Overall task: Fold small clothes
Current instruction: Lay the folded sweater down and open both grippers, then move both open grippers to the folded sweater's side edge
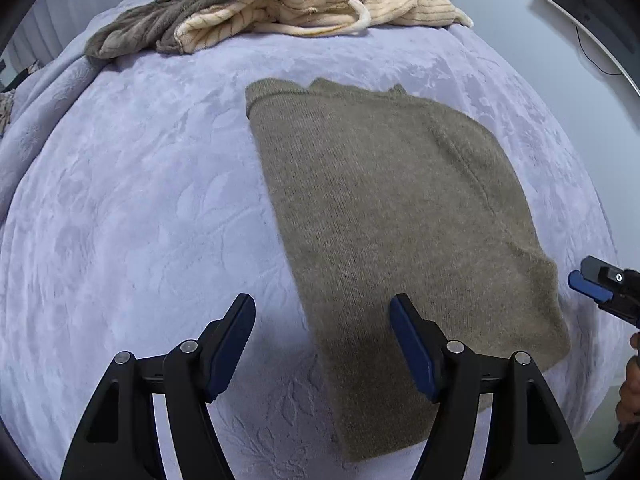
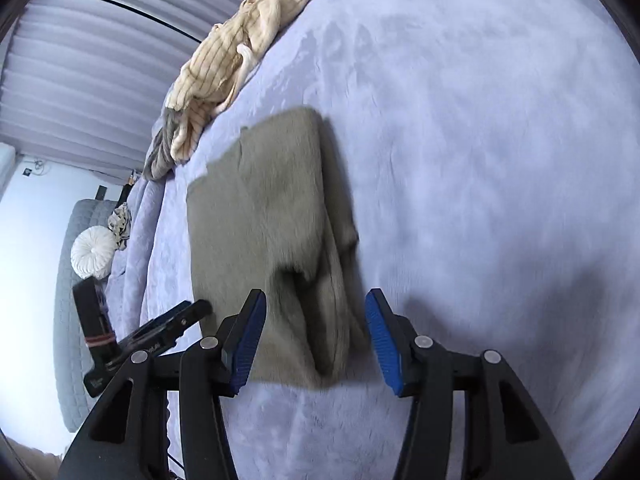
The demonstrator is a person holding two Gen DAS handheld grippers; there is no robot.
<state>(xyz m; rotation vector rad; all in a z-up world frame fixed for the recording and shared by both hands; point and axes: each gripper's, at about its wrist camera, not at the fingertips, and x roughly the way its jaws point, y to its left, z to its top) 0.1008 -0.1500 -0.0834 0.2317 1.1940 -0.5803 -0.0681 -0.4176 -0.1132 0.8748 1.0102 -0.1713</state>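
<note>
An olive-brown knitted sweater (image 1: 380,200) lies folded into a long strip on the lavender blanket (image 1: 140,200). My left gripper (image 1: 322,308) hangs open above the strip's near left edge, with nothing pinched between its blue pads. In the right wrist view the same sweater (image 2: 260,208) stretches away from me, rumpled at its near end. My right gripper (image 2: 316,300) stands open over that near end, its pads clear of the fabric. The right gripper (image 1: 600,284) also shows at the left wrist view's right edge, and the left gripper (image 2: 180,320) appears low left in the right wrist view.
A heap of cream striped and grey clothes (image 1: 280,12) lies at the bed's far edge, seen too in the right wrist view (image 2: 240,52). A dark monitor (image 1: 592,0) stands beyond the bed. A white round cushion (image 2: 92,252) rests on grey upholstery. A person's hand (image 1: 630,384) is at the right.
</note>
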